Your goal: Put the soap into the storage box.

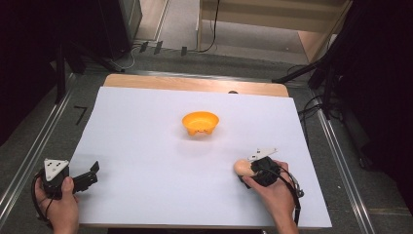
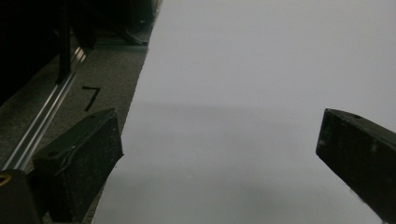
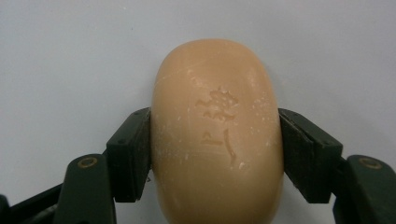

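Soap, a rounded tan bar with a stamped mark (image 3: pixel 217 135), sits clamped between the jaws of the right gripper (image 1: pixel 247 171) at the lower right of the high view, on the white table sheet (image 1: pixel 146 146). Left gripper (image 1: pixel 90 176), lower left, stands wide with nothing between its jaws. An orange plastic bowl (image 1: pixel 200 123) sits centre, well apart from both.

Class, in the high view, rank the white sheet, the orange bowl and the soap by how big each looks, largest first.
1. White sheet
2. Orange bowl
3. Soap, partly hidden by the right claw shut on it, yet plainly smallest.
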The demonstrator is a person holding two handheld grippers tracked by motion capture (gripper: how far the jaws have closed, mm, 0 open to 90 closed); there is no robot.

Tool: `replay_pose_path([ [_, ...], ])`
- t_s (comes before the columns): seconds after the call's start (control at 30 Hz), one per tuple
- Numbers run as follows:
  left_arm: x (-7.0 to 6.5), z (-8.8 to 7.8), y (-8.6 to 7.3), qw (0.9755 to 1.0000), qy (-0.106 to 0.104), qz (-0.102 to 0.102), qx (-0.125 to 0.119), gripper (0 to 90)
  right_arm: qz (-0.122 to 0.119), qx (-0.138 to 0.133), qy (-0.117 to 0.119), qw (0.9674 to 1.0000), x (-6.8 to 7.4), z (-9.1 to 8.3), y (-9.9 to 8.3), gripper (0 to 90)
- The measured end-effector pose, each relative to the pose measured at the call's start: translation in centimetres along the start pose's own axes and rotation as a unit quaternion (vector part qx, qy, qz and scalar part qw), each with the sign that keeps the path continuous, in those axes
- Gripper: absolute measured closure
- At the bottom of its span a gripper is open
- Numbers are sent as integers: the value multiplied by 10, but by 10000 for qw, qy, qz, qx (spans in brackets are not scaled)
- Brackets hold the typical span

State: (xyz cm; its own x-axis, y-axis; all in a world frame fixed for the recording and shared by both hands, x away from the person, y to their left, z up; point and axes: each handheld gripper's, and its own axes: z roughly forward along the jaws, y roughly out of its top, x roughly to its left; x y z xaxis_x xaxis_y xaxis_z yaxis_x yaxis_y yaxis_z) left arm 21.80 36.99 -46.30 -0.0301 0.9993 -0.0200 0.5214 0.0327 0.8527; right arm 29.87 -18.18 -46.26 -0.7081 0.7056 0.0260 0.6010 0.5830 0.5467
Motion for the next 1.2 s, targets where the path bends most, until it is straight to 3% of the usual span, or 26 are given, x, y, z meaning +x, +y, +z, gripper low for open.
replay_pose_path([
  [0.23,0,0,0,10000,53,-44,-3,28,-396,-72,71,9992,-8,-8,11,334],
  [0.43,0,0,0,10000,46,-34,-26,13,-518,-138,262,9982,-15,-9,28,334],
  [0.67,-1,0,0,10000,23,8,-9,11,-890,-142,374,9952,-20,-9,50,334],
  [0.93,3,1,0,9999,-103,-120,15,0,-1131,-139,410,9926,-24,-12,76,334],
  [1.2,3,1,0,9998,-157,-109,18,0,-1428,-144,524,9883,-28,-9,100,334],
])
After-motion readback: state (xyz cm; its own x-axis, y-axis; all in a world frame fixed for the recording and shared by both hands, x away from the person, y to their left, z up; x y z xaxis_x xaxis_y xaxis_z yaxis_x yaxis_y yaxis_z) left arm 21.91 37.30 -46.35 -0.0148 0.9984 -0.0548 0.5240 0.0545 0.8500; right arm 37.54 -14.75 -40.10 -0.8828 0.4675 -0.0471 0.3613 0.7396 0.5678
